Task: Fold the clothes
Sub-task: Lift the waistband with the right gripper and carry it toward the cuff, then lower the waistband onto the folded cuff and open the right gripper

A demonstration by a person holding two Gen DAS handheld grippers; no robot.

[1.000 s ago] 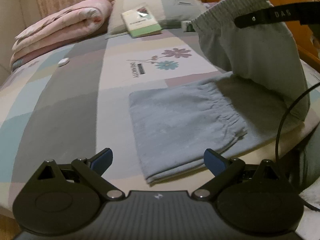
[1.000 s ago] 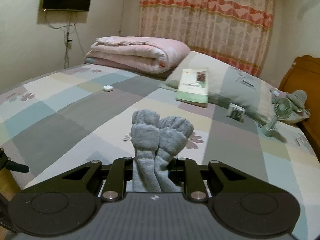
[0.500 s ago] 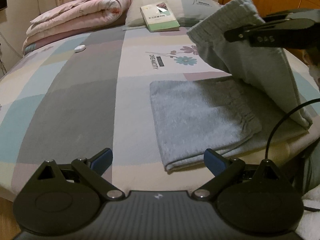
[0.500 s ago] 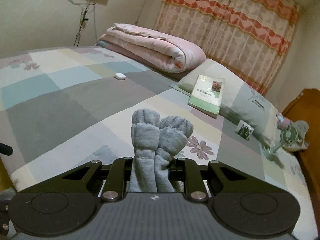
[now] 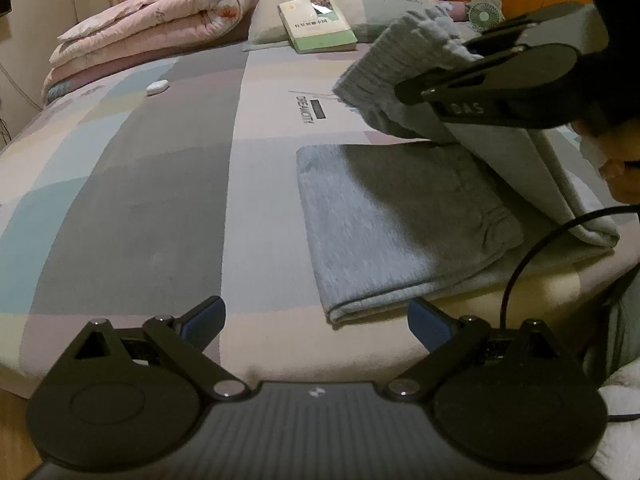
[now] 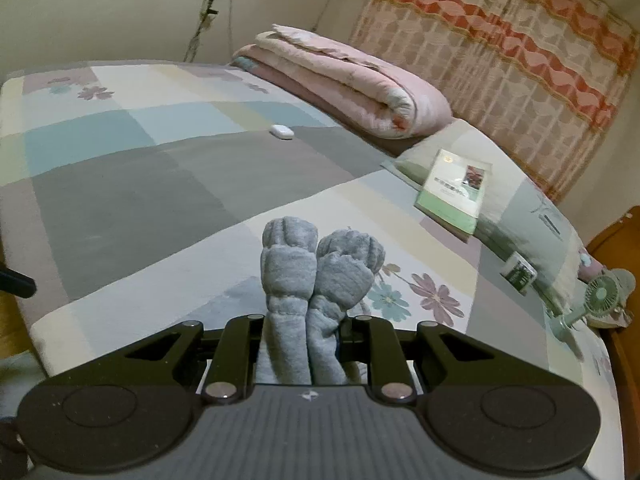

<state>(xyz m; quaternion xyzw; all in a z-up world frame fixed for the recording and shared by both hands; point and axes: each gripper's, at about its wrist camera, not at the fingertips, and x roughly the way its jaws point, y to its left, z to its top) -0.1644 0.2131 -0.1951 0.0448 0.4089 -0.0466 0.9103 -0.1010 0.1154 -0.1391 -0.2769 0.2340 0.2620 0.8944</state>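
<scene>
A fold half made: on a patchwork-sheeted bed (image 5: 160, 208), the left tool (image 5: 316, 316) hangs at the bottom of the left wrist view with its blue-padded jaws spread wide and nothing between them, just short of the garment's near edge. Right of centre lie the grey sweatpants (image 5: 400, 220) — the lower part flat on the sheet, already doubled along the near edge. At the upper right of that frame the right tool (image 6: 308, 344) is clamped on the gathered ribbed end of the sweatpants, holding it lifted above the flat part, so the cloth slopes from the bed at the right edge up to the grip. In the right wrist view that bunched end stands up between the nearly closed jaws at the bottom centre.

What looks done: the sweatpants are laid out and narrowed lengthwise. What looks left — carrying the raised end across onto the flat half, letting go, and smoothing the stack. No other loose clothes show in either view.

Behind, from left to right: a rolled pink quilt (image 5: 152, 28), a small white object (image 5: 157, 87), a book (image 5: 316, 20) on a pillow (image 5: 384, 0).
</scene>
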